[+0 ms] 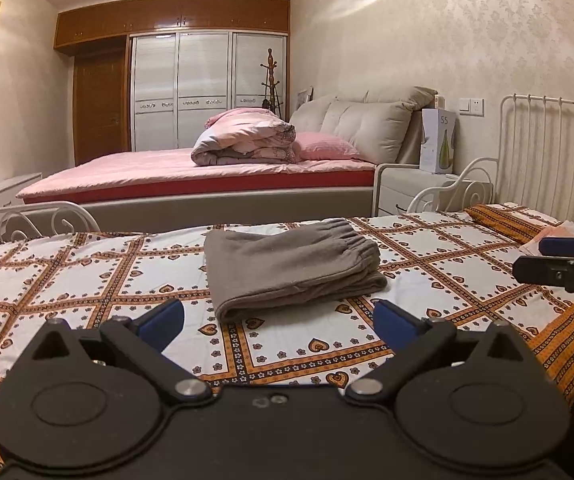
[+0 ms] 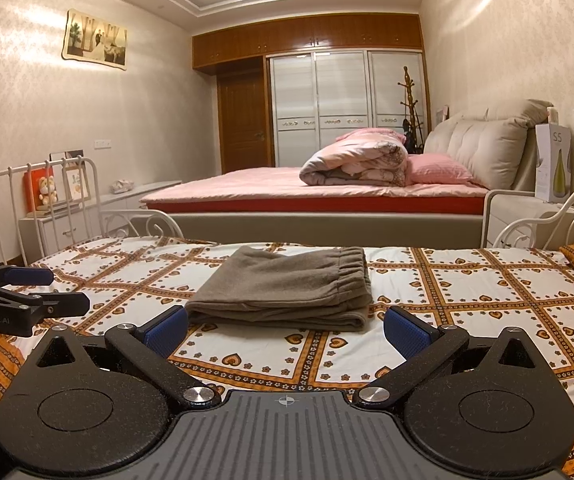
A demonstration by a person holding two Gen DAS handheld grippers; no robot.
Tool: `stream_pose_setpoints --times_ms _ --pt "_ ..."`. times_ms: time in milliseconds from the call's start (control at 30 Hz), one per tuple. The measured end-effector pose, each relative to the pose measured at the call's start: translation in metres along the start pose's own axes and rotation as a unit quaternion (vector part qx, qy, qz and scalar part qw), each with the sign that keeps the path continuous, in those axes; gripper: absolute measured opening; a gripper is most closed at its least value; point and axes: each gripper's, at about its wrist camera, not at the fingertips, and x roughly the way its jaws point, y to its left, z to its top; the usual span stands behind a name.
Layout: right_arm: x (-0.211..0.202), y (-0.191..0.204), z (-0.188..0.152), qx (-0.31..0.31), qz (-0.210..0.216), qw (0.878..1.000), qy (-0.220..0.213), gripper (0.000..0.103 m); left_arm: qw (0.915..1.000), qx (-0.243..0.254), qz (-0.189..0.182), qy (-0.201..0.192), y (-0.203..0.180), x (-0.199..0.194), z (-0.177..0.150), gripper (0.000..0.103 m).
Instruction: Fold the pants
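pants (image 1: pixel 293 270) folded into a compact stack, elastic waistband on far right, lying mid bedsheet (image 1: pixel 87 280) | left gripper (image 1: pixel 279 322) jaws spread, empty, near side of stack | right gripper (image 2: pixel 285 330) jaws spread, empty, near | judged: fold done, nothing obvious left

Open sheet (image 2: pixel 287 356) lies on every side of the folded pants (image 2: pixel 287 288), bare from them out to the bed's near edge. Both grippers, left (image 1: pixel 279 320) and right (image 2: pixel 285 330), hang over that near edge, jaws wide, clear of the cloth. The white rail (image 2: pixel 155 220) runs along the far edge, a headboard (image 1: pixel 547 148) closes the right end, with a pillow (image 1: pixel 507 218) beneath it.
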Motion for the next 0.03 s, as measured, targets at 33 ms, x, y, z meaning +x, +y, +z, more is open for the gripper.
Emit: stream_pose_setpoints --times_ms 33 --pt "0.0002 0.0000 0.0000 0.000 0.000 1.000 0.000 0.103 1.0000 -0.002 0.001 0.001 0.0005 0.0004 0.0000 0.096"
